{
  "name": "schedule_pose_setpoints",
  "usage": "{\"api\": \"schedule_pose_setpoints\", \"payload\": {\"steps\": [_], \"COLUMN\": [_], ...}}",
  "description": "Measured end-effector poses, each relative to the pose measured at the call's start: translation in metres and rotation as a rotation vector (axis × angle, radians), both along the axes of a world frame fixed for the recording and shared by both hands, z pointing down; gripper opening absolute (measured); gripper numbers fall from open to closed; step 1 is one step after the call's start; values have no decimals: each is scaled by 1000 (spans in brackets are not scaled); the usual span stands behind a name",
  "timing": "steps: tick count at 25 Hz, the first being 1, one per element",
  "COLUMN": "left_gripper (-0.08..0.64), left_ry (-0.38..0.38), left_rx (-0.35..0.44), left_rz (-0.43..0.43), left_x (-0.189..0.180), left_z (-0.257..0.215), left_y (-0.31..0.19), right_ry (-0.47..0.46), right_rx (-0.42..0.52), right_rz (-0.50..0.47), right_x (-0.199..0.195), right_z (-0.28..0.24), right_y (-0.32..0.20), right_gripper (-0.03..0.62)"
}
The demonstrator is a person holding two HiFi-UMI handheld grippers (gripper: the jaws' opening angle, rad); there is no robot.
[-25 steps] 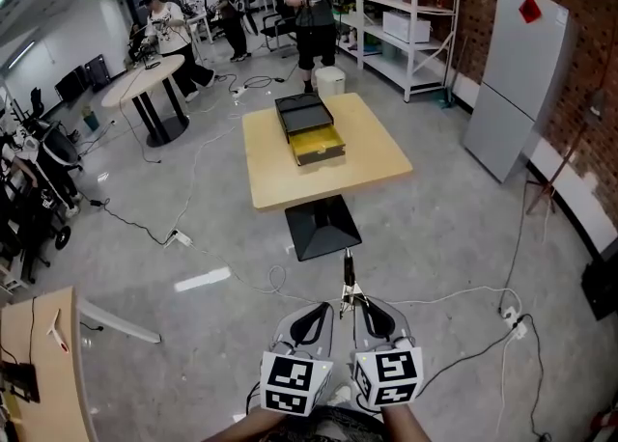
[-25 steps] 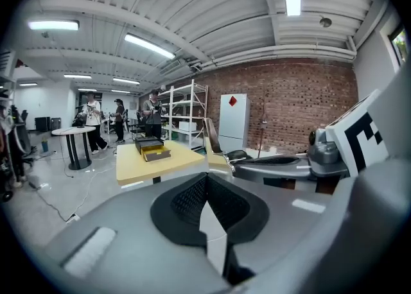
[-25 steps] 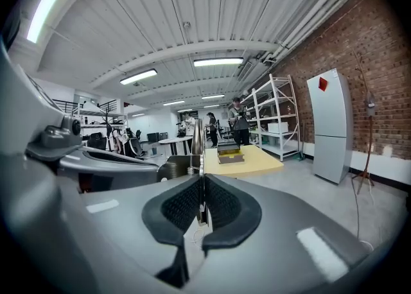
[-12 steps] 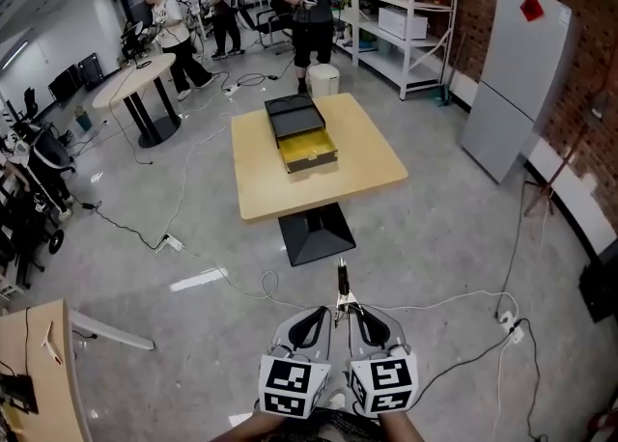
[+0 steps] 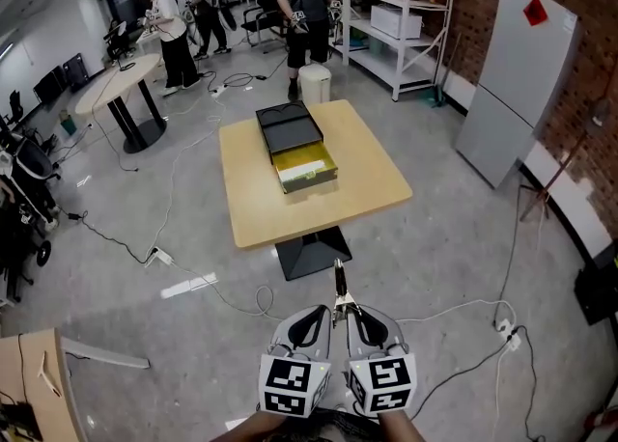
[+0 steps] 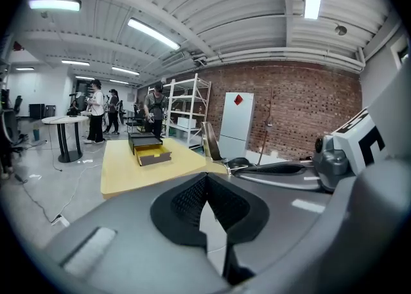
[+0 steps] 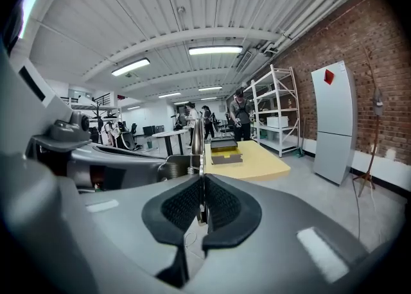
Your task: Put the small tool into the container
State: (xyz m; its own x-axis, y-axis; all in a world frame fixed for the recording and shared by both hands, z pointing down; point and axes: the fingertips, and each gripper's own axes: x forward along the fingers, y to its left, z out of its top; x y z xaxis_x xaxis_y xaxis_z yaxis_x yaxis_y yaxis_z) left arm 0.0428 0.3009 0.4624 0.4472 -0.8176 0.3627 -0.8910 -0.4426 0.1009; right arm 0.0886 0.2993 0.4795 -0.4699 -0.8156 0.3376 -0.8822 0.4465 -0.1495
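Right gripper point(image 7: 202, 180), textured black fingers point(image 7: 182, 206): pressing together on the small slender metal tool with a dark tip point(image 7: 192, 137), gripping it near its lower end so that the shaft is projecting forward past the fingertips. Left gripper point(image 6: 205, 180), matching black fingers point(image 6: 185, 199): meeting at their tips with nothing between them, and riding just beside the right gripper. The tool is therefore hanging in the air in front of the person, low in the head view, and is not yet in the container. Container, a black open box with a yellow tray drawn out at its front point(image 5: 307, 178): sitting near the middle of the square light wooden desk point(image 5: 372, 179), well apart from the tool, with bare grey floor point(image 5: 435, 257) lying between them. Loose white cable point(image 5: 263, 293): lying on that floor near the desk's base. Step in hand, by judgement: carrying the tool to the desk. Handling advice: the fingers should be clamping firmly, since a long shaft held near one end is likely to pivot. The tool should be brought over the yellow tray and lowered inside its walls before the fingers part. The cable is worth stepping around.
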Motion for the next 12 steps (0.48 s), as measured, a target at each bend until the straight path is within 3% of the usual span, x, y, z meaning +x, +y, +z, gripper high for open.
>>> {"api": "schedule_pose_setpoints", "payload": {"steps": [4, 8, 12], "left_gripper": [6, 6, 6], "left_ry": [14, 27, 45], "left_rx": [10, 21, 26], "left_rz": [-2, -10, -23], "left_x": [-57, -107, -149], "left_z": [-17, -25, -34], "left_y": [-56, -101, -141], "right_ry": [16, 36, 51], "right_rx": [35, 2, 52], "right_rz": [0, -19, -20], "right_x": [-57, -108, -147], "right_z": [-17, -22, -36], "right_y": [-57, -98, -144], "right_gripper": [9, 9, 9]}}
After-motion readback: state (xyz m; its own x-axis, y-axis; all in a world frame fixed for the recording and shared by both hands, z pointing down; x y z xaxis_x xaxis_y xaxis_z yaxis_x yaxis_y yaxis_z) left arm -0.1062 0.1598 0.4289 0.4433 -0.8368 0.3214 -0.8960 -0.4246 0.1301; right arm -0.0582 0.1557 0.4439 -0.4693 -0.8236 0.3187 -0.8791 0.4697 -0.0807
